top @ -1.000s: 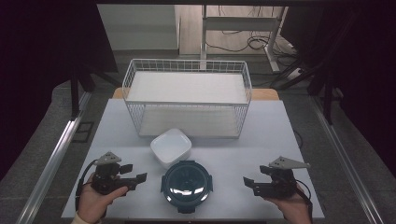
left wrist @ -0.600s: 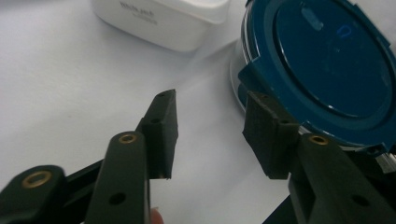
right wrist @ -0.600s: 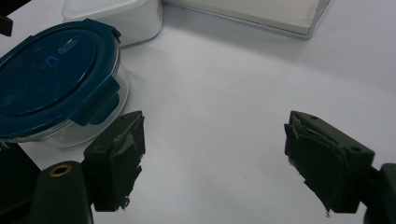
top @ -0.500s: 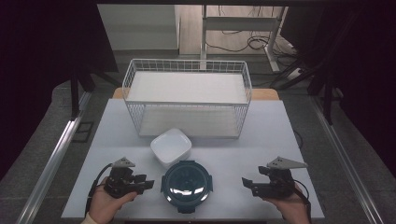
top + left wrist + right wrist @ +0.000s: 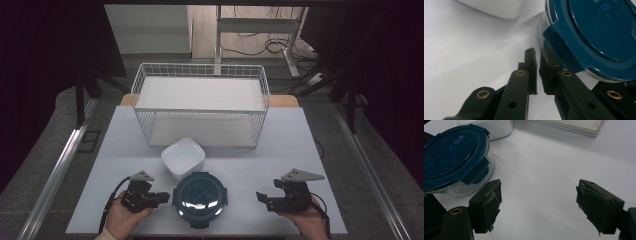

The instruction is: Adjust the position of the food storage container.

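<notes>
At the left of the table (image 5: 125, 130), the left gripper (image 5: 164, 196) is held low in the person's left hand (image 5: 122, 220), with its tips pointed toward the round container (image 5: 200, 199) just beside it. In the left gripper view its two black jaws are seen drawn nearly together, a thin slit left between the pads (image 5: 531, 60), and nothing is caught in that slit; the jaws have just been closing. The tips are placed right next to a dark blue latch tab (image 5: 560, 53) on the container's lid (image 5: 599, 27), though contact with the tab cannot be made out.

The round container is set near the front edge of the table, midway between the two grippers. A clear body is seen under the blue lid in the right gripper view, with latch tabs folded down over the rim. Just behind it and slightly to the left, a white square dish (image 5: 183, 157) is placed, close to the container. Farther back, a white wire basket (image 5: 200, 107) is stood across the table.

At the right, the right gripper (image 5: 260, 197) is held in the right hand (image 5: 307, 222), well apart from the container. Its jaws are spread wide, with bare table seen between them and nothing grasped
</notes>
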Demonstrator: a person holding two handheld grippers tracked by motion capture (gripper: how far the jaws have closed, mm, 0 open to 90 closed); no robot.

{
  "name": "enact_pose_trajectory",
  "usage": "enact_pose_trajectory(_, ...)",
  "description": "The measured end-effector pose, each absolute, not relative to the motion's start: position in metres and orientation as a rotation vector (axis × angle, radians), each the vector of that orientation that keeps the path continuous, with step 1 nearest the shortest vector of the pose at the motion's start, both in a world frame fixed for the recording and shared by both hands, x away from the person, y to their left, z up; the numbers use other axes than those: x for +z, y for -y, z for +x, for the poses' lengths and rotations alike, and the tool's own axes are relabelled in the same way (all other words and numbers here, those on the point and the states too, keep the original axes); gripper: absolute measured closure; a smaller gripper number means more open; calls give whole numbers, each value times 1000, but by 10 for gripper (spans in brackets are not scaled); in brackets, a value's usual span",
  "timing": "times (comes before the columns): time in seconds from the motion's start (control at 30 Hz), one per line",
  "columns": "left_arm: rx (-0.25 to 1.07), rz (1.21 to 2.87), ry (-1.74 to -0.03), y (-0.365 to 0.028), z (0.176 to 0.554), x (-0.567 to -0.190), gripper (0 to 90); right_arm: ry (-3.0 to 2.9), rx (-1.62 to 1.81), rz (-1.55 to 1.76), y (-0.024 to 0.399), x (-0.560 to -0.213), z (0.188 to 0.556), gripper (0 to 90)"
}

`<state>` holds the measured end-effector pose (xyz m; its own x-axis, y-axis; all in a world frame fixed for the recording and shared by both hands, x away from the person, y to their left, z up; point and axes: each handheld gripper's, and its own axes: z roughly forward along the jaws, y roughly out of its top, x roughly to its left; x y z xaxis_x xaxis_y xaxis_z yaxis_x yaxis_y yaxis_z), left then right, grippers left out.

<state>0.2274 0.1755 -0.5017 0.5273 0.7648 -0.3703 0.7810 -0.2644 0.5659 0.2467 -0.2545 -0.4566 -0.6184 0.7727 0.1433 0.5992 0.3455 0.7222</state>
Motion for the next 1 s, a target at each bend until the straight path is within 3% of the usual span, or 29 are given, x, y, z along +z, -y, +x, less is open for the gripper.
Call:
enact_pose_trajectory(0.3, -45, 2052, -1248, -168, 230, -505, 896, -2382, 1118, 1241, 255, -457, 247, 198)
enact_pose_trajectory(1.0, -11, 2111, -1232, -146, 231, -504, 900, -2396, 1104, 1235, 253, -460, 248, 198)
